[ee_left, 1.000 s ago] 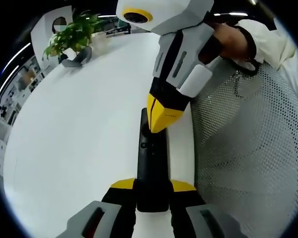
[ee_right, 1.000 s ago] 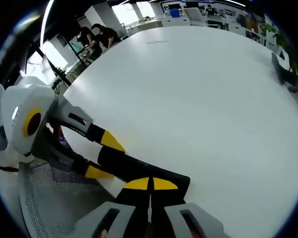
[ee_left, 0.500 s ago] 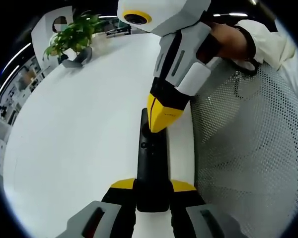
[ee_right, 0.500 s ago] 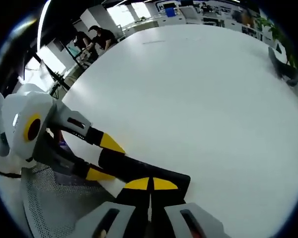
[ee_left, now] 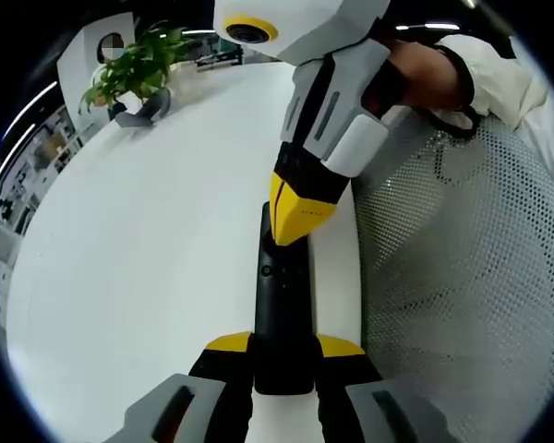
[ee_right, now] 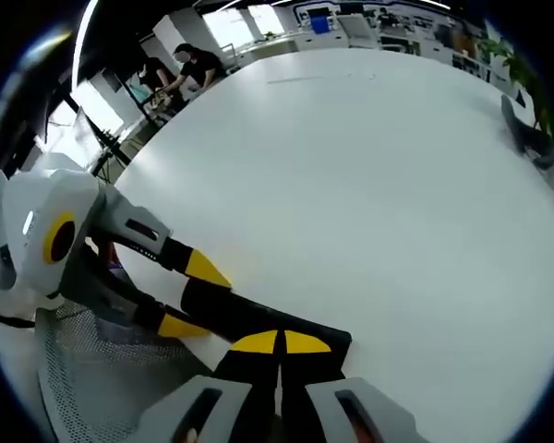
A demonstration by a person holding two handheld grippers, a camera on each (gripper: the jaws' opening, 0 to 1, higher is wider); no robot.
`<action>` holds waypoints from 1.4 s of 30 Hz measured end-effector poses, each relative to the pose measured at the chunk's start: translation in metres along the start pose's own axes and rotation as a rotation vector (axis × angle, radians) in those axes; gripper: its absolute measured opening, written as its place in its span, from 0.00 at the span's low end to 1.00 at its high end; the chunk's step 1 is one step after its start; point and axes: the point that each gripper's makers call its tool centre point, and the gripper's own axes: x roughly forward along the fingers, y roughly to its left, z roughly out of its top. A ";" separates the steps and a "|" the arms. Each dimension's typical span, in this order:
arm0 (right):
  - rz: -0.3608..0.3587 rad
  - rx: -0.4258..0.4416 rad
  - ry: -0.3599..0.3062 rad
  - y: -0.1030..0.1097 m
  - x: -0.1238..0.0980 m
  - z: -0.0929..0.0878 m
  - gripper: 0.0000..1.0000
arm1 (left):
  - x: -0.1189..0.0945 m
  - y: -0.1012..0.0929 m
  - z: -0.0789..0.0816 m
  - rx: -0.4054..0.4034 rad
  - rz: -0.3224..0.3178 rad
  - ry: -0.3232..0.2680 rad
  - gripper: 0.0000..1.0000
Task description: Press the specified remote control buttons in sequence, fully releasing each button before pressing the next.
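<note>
On the white table (ee_left: 148,240), near its edge, my left gripper (ee_left: 283,355) clamps the near end of the black remote control (ee_left: 282,305), a yellow-tipped jaw on each side. The remote's long axis runs straight away from me in the left gripper view, its far end pointing toward the middle of the table. My right gripper (ee_left: 291,226) comes down from above with its jaws closed together, holding nothing, the yellow tip touching the remote's upper face near the far end. I cannot read any label or writing on the remote. A potted plant (ee_left: 129,74) stands far left. White mesh fabric (ee_left: 452,277) lies right of the table edge.

In the right gripper view, my closed tips (ee_right: 279,342) sit on the remote (ee_right: 249,318), which stretches left toward the left gripper (ee_right: 180,295).
</note>
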 end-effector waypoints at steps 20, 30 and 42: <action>0.103 0.045 -0.008 0.016 0.008 0.009 0.00 | 0.001 -0.001 0.001 0.016 -0.005 0.048 0.24; 0.111 0.041 0.033 0.021 0.013 0.009 0.00 | 0.001 -0.001 0.001 0.007 -0.003 0.047 0.24; 0.073 0.076 0.074 0.018 0.016 0.009 0.00 | 0.001 0.000 0.002 -0.019 0.009 0.035 0.24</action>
